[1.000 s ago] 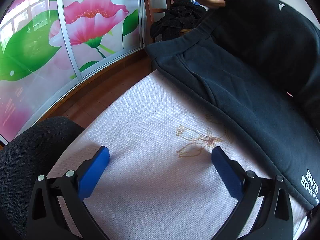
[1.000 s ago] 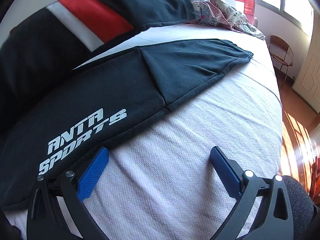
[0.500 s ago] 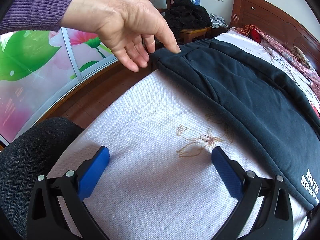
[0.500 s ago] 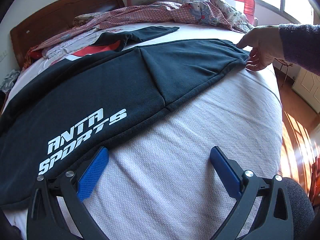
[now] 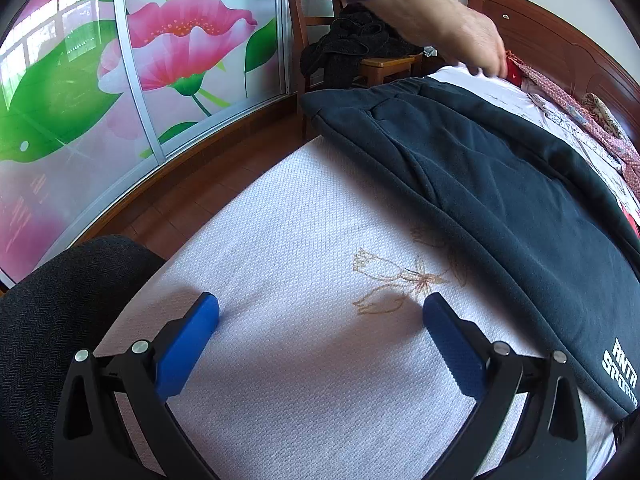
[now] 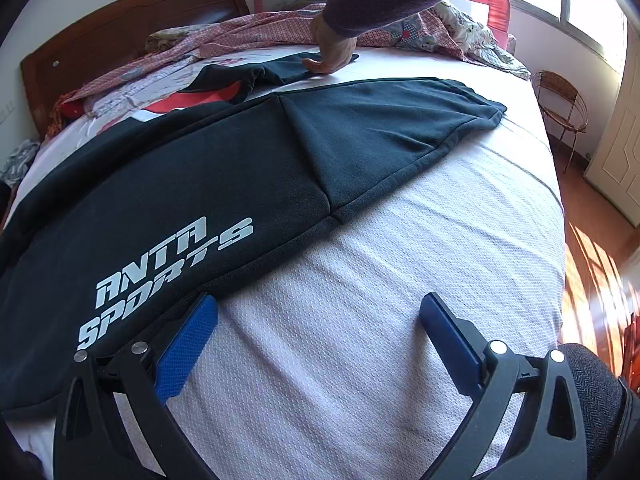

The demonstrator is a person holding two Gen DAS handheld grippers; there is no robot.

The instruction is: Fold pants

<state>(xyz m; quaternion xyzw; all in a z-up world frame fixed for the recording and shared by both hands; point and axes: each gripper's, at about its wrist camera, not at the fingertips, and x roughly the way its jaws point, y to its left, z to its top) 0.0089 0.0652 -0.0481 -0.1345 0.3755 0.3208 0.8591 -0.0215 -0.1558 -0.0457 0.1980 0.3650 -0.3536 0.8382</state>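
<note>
Dark pants [image 6: 248,168] lie flat across the white bed [image 6: 400,280], one folded-over layer running toward the far edge, the "ANTA SPORTS" lettering [image 6: 160,276] close to the near edge. Both tools rest low over the mattress — the left gripper [image 5: 320,312] spread wide above bare sheet just beside the pants' hem, the right gripper [image 6: 318,312] equally released, its left finger [image 6: 188,344] touching the fabric's edge, nothing held. A bare hand [image 6: 332,54] in a purple sleeve presses on another dark garment [image 6: 256,74] farther up the bed, near the checked bedding [image 6: 260,36].
</note>
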